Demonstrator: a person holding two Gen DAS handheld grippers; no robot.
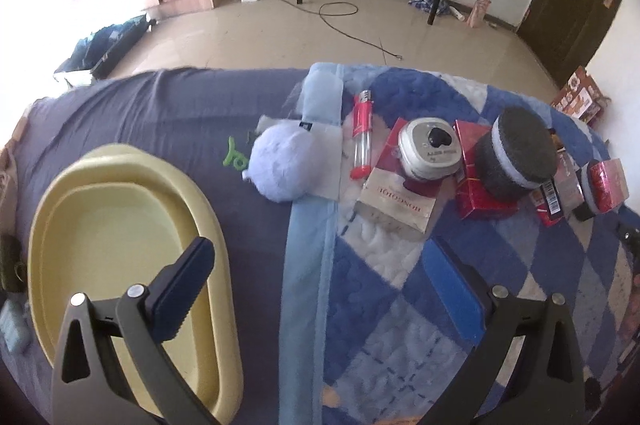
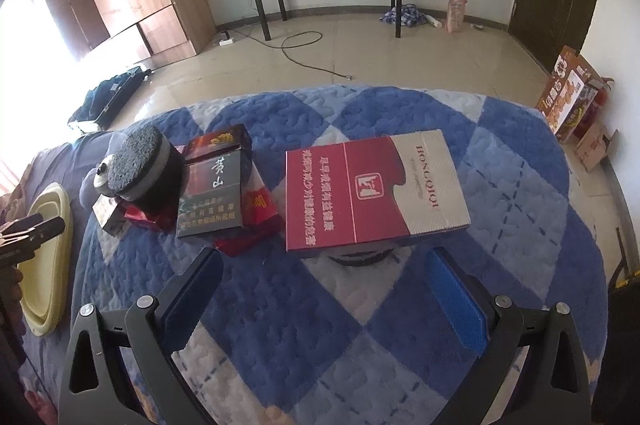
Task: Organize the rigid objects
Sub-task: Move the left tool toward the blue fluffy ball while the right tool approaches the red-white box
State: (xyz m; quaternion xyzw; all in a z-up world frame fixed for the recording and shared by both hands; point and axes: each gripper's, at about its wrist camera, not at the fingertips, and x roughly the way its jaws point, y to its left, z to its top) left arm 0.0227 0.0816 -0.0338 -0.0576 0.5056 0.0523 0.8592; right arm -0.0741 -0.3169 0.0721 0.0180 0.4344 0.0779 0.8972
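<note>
Left gripper (image 1: pixel 320 289) spread wide, holding nothing, hovering over the near edge of the oval pale-yellow plastic tray (image 1: pixel 72 209) on the bed. Right gripper (image 2: pixel 324 289) also wide open and empty. Just beyond its fingertips, well right of the tray: flat red-and-white cardboard cigarette carton (image 2: pixel 376 193). Between carton and tray: dark cigarette pack (image 2: pixel 212 201), round black sponge-topped tin (image 2: pixel 144 161).

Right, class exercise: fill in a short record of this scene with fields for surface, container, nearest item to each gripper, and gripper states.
surface: bed with blue checked quilt
container: yellow tray, nothing in it
left gripper: open, above tray edge and quilt
right gripper: open, facing red and white carton
other items: black sponge puck, red lighter, silver tin, fluffy ball
</note>
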